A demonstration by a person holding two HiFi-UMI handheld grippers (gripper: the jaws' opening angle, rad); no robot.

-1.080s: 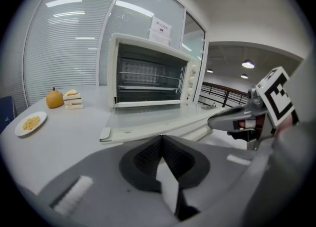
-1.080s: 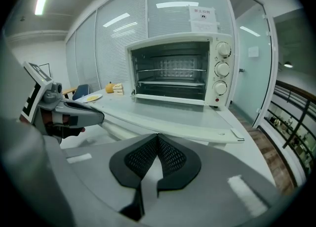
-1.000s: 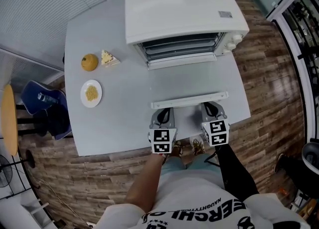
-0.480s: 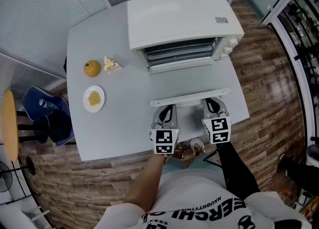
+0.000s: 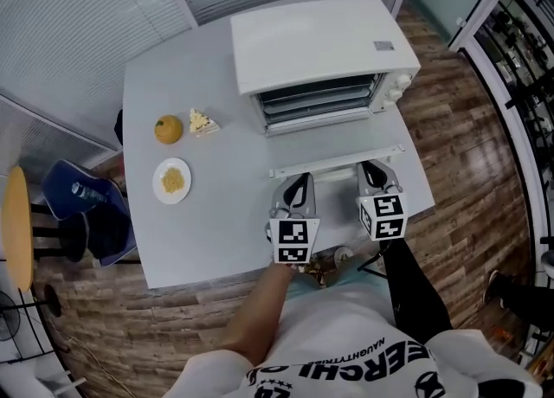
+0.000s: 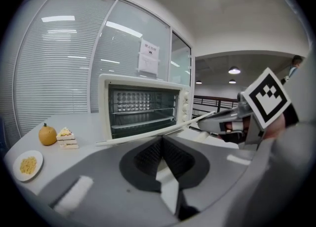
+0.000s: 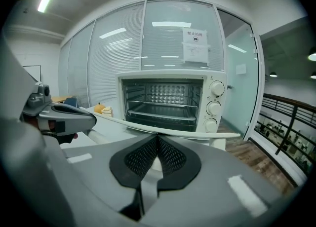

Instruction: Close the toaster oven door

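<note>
The white toaster oven [image 5: 320,46] stands at the back of the grey table [image 5: 216,215], its mouth open and its racks showing. Its door hangs open toward me, and the white handle bar [image 5: 338,161] runs across just beyond both grippers. My left gripper [image 5: 298,187] is shut and holds nothing, its tips right at the bar's left part. My right gripper [image 5: 373,173] is shut too, at the bar's right part. In the left gripper view the bar [image 6: 148,134] crosses just above the shut left gripper [image 6: 162,139]. In the right gripper view the bar [image 7: 168,128] lies over the shut right gripper [image 7: 157,139].
An orange [image 5: 168,129] and a cake slice [image 5: 202,122] sit left of the oven, with a small plate [image 5: 172,180] of yellow food nearer me. A blue chair [image 5: 78,193] stands off the table's left edge. Blinds and glass walls close the back.
The handle bar now lies nearer the oven's mouth than a second ago, and both grippers have moved forward with it. The head view has shifted slightly.
</note>
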